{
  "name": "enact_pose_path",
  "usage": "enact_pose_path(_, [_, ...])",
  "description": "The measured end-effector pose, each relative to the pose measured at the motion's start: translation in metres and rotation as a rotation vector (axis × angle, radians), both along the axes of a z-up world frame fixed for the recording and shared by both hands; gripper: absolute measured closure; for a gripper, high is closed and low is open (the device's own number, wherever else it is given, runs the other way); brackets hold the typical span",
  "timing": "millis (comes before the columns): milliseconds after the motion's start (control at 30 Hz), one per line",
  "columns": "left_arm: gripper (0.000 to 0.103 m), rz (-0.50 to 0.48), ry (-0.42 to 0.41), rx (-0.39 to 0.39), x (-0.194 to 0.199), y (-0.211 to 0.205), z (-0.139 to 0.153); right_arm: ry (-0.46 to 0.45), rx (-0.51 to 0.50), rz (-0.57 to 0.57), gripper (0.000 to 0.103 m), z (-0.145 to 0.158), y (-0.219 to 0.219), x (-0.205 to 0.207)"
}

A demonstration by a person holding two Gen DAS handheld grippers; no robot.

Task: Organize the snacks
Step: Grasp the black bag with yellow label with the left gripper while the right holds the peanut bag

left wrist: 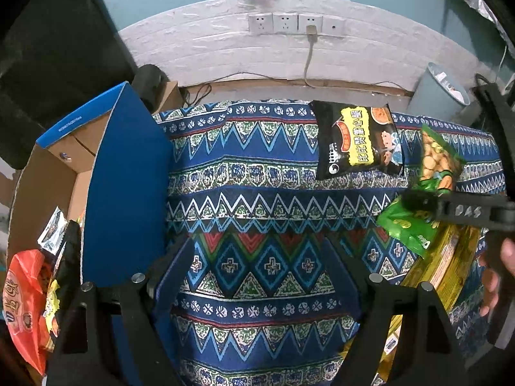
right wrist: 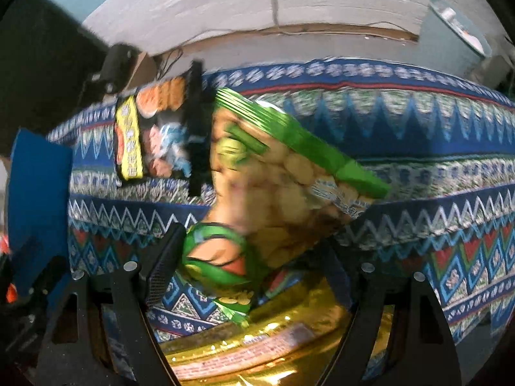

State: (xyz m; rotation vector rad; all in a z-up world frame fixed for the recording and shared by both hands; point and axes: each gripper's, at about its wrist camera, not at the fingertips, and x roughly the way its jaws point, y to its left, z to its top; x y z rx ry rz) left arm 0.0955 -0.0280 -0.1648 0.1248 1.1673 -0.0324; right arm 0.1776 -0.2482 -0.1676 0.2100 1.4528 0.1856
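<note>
A lived-in home room is showing here: a patterned cloth (left wrist: 257,173) is covering the table, a painted brick wall (left wrist: 225,48) with sockets (left wrist: 283,23) is standing at the far side, a bin (left wrist: 437,91) is sitting far right, and a cardboard box (left wrist: 48,167) is waiting left.

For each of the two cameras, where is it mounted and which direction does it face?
Left wrist: sits on the left gripper, open, faces the patterned tablecloth and wall; the cardboard box at left, the right gripper and a hand at right.
Right wrist: sits on the right gripper, faces the same wall; its fingers hold a green snack bag above a gold pack.
Shared: the black snack bag, green bag, cloth.
</note>
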Motion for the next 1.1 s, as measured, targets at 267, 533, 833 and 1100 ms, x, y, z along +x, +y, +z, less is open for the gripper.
enact_pose_path(267, [0.021,0.001,0.005,0.005,0.001,-0.001,-0.002,-0.048,-0.043,0.111,0.056,0.005,0.025,-0.006])
enact_pose_path(533, [0.021,0.022,0.021,-0.049,0.010,-0.008,-0.003,-0.127,-0.070,0.101,0.065,0.031,0.006,-0.013])
enact_pose_path(833, [0.015,0.031,0.015,-0.171,0.043,-0.037,-0.006,-0.175,-0.072,0.054,0.065,0.050,-0.028,-0.010])
enact_pose_path(1100, [0.012,0.028,0.046,-0.283,0.083,-0.063,-0.014,-0.190,-0.094,0.029,0.065,0.053,-0.047,-0.012])
